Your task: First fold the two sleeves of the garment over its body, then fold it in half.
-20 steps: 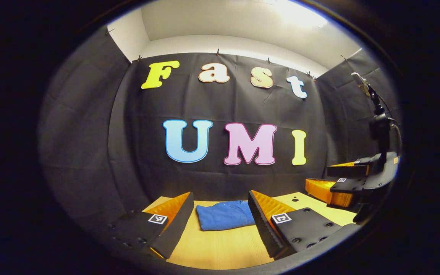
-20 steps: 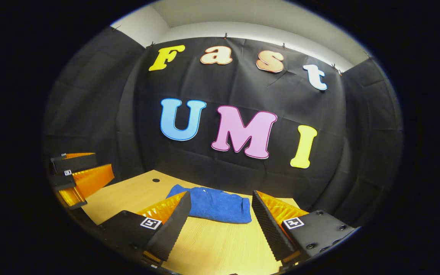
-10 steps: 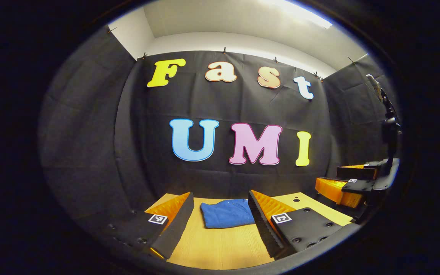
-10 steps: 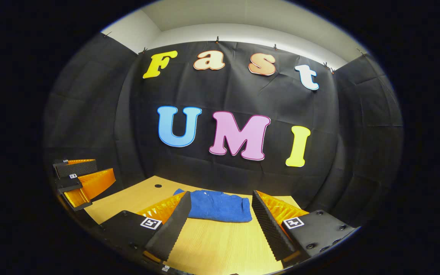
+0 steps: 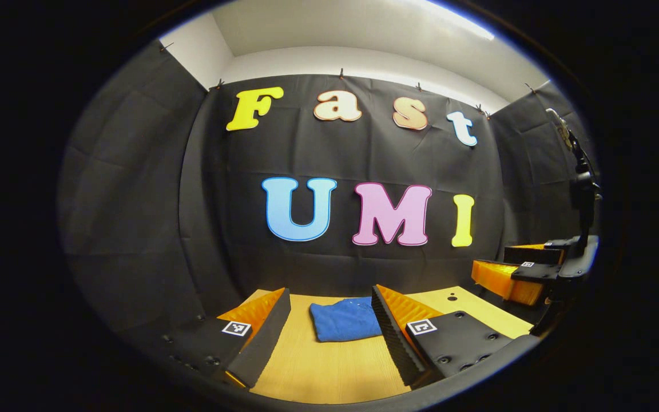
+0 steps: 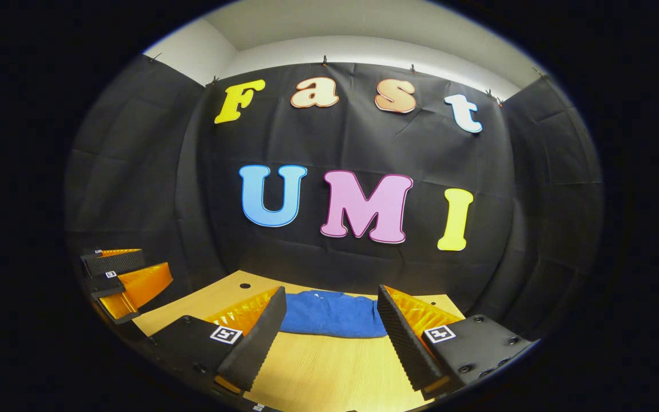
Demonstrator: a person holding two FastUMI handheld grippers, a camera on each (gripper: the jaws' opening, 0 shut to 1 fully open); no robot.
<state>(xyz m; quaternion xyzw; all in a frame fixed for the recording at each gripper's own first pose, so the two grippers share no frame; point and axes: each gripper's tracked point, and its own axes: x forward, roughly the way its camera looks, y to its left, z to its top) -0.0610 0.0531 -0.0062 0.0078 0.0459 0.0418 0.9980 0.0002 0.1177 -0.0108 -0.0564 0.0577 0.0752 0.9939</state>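
Blue terry-like garment (image 5: 345, 320) lies folded into a compact rectangle on wood-grain desk (image 5: 329, 372). Left claw (image 5: 329, 329) and right claw (image 6: 329, 329) both agape, empty.

Cloth, wood grain, ribbed plastic

Soft, matt cloth with a slightly napped look for the blue garment (image 5: 345, 320), lower centre of the frame. Pale wood with fine straight grain and a low sheen for the surface (image 5: 329, 372). Ridged, sawtooth faces on the fingers (image 5: 389, 335), backed by glossy translucent plastic. Wrinkled matt cloth for the booth wall (image 6: 135, 189), left of the frame.
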